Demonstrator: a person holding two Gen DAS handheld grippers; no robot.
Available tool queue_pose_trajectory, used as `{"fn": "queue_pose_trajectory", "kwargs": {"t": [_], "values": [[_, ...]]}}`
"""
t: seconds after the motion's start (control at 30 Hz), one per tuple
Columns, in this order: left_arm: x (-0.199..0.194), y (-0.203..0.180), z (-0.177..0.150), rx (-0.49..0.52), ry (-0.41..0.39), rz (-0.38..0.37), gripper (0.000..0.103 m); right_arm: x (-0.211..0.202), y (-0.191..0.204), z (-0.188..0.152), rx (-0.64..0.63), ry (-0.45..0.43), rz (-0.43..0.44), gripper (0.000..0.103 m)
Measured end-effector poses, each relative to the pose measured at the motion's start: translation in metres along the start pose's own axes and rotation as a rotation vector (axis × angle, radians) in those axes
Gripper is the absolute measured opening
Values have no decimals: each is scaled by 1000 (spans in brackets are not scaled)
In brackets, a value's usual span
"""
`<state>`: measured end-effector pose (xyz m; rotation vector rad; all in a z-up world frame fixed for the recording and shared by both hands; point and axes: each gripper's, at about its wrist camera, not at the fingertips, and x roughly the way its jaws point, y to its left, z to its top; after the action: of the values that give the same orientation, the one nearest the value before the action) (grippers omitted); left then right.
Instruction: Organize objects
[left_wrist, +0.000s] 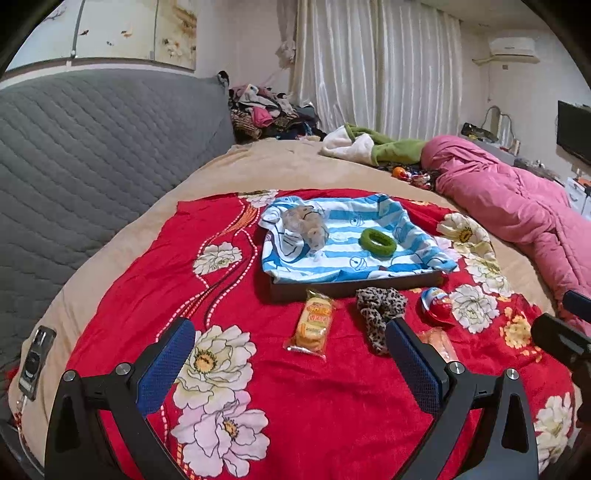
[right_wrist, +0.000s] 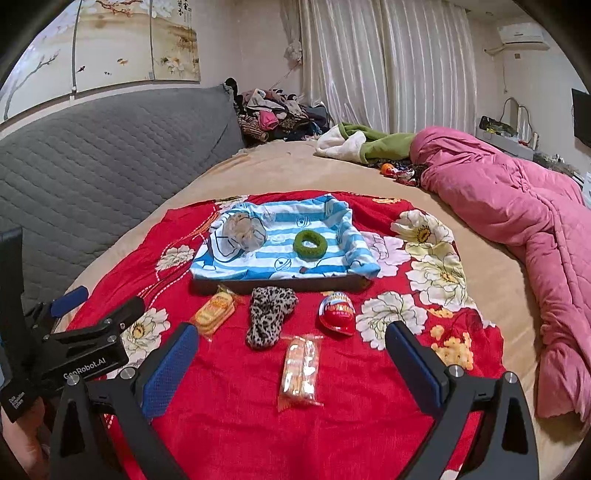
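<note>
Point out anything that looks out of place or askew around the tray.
Four items lie loose on the red floral cloth outside the tray: two snack packets, a leopard-print scrunchie and a red egg-shaped package. Only the green ring and a clear bag sit inside.

Pink quilt (right_wrist: 517, 229) (bunched) beside green blanket (right_wrist: 380, 146); grey headboard (left_wrist: 92, 155); curtains (right_wrist: 388, 62).
</note>
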<state>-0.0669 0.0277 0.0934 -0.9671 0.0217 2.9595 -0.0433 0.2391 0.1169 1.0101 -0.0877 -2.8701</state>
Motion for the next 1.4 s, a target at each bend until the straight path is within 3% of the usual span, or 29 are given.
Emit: {"fn": "queue_pose_trajectory", "kwargs": {"t": [1.07, 1.4], "values": [[-22, -15, -44, 62, 3, -5, 103, -15, 8, -53, -54, 26, -35, 102], [-12, -15, -51, 65, 12, -11, 103, -5, 9, -65, -60, 56, -35, 102]]}}
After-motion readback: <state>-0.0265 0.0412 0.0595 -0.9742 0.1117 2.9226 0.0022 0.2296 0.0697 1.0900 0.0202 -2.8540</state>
